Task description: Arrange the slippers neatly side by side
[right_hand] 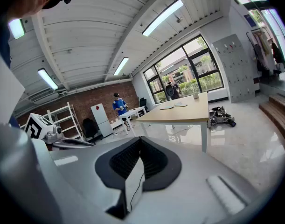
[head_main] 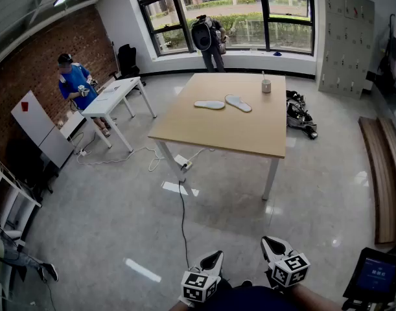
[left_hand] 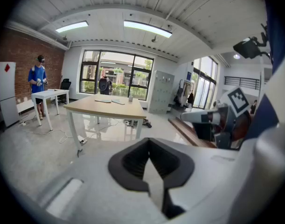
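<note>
Ahead, two slippers (head_main: 210,104) (head_main: 238,103) and maybe one cup (head_main: 266,85) top the table (head_main: 230,135); left tool (head_main: 214,258), right tool (head_main: 271,244) both closed.

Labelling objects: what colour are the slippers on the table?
White or pale grey slippers; head view shows them best.

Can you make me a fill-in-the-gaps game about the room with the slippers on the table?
1. The wooden table has ____ slippers lying on it.
2. In the head view, the cup stands to the ____ of the slippers.
3. The wall behind the person in blue is made of ____.
4. The left gripper and the right gripper both have their jaws ____, with nothing between them.

Missing words: two; right; brick; shut
</note>
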